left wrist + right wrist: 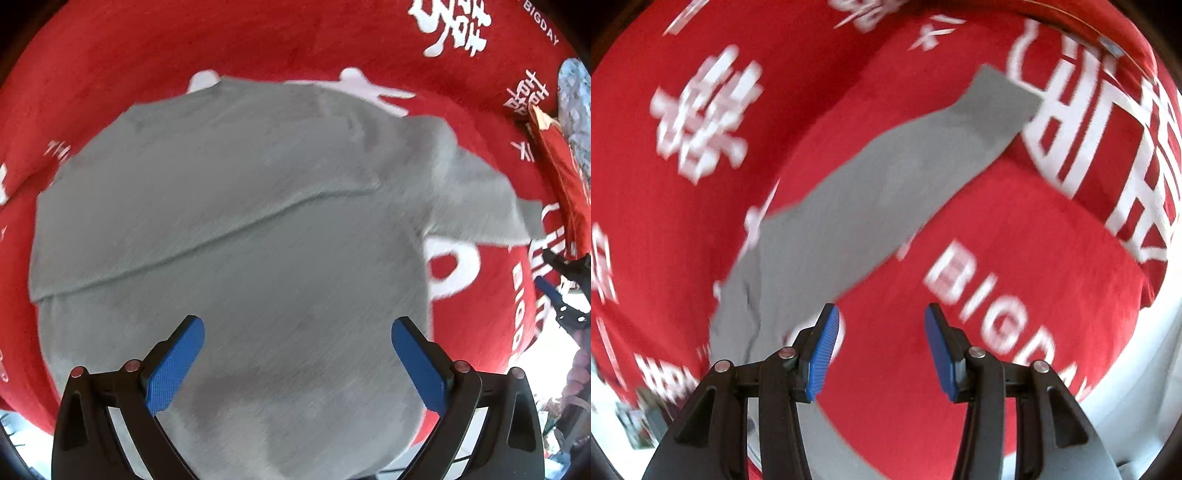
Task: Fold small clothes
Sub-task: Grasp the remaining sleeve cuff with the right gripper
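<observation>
Grey shirt (236, 206) spread flat on the red cloth (258, 44) with white lettering, one fold ridge running across its body, one short sleeve (993, 110) stretched out to the side. Left hand-held gripper (297, 363) above the shirt's near part, blue pads (173, 369) wide apart, nothing between them. Right hand-held gripper (881, 350) beside the sleeve, over red cloth, blue pads (822, 356) likewise apart and empty. Both views blurred.
</observation>
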A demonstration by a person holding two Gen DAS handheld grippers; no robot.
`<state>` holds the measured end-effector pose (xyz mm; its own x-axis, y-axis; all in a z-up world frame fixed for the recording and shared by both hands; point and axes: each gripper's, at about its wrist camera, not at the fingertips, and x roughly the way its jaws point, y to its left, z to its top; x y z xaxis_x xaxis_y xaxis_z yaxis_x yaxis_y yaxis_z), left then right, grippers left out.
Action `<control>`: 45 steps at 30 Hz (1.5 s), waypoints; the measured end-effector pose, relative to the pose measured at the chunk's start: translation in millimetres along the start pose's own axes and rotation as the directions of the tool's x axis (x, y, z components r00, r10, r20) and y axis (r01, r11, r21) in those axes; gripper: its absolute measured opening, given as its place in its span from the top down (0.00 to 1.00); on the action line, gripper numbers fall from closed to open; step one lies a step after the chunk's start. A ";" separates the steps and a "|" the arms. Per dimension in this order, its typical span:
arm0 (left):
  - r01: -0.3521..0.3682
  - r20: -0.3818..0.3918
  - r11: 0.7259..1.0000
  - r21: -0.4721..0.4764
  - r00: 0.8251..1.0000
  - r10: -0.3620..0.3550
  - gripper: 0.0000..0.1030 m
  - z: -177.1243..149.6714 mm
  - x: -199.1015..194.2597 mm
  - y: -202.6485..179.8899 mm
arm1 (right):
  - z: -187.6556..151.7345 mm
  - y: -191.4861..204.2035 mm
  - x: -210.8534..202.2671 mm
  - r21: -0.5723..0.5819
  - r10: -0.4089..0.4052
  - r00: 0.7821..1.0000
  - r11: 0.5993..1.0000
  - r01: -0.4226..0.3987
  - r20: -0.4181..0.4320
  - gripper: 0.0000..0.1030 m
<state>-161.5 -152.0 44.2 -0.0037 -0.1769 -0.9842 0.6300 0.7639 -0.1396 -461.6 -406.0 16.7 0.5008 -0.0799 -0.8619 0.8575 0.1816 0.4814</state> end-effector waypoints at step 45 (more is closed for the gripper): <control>-0.085 0.139 0.963 -0.255 0.983 0.123 0.02 29.3 -1.8 144.3 | 45.0 157.4 46.1 -0.021 0.658 0.748 0.749 -0.662 -0.089 0.92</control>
<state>-47.9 -59.5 29.0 0.1821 -0.1662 -0.9691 0.4092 0.9090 -0.0790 -298.3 -425.2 59.9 0.9283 0.1468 -0.3415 0.3083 0.2091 0.9280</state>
